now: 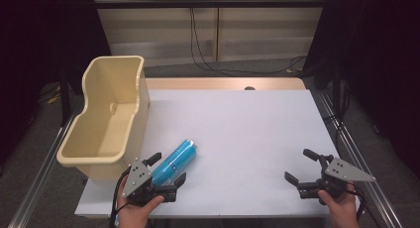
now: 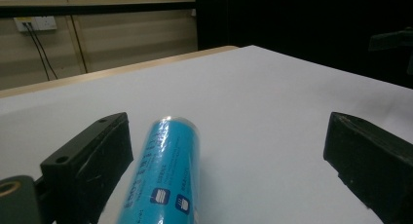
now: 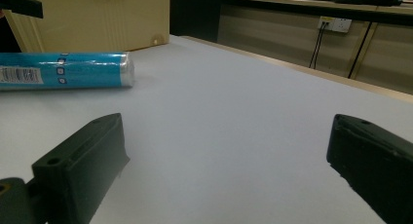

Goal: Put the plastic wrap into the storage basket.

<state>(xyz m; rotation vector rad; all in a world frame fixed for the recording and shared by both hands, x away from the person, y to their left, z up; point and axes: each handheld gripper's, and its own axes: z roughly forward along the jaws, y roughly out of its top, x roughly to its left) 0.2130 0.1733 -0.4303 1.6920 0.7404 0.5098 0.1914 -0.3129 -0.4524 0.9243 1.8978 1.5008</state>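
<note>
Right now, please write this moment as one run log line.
left tool: open around blue roll, no grip | right tool: open, empty | beige tub: empty

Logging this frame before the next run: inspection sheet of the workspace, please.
Surface: white table sheet, wooden edge at the far side.
Job's things: blue plastic-wrapped cylinder lying on its side; beige plastic tub at the table's left edge.
Clutter: nothing seen.
Grippers: left gripper open, jaws astride the cylinder, right pad clear of it; right gripper open, empty.
Cables: black cables on the floor behind.
Surroundings: beige cabinets, wall socket.
</note>
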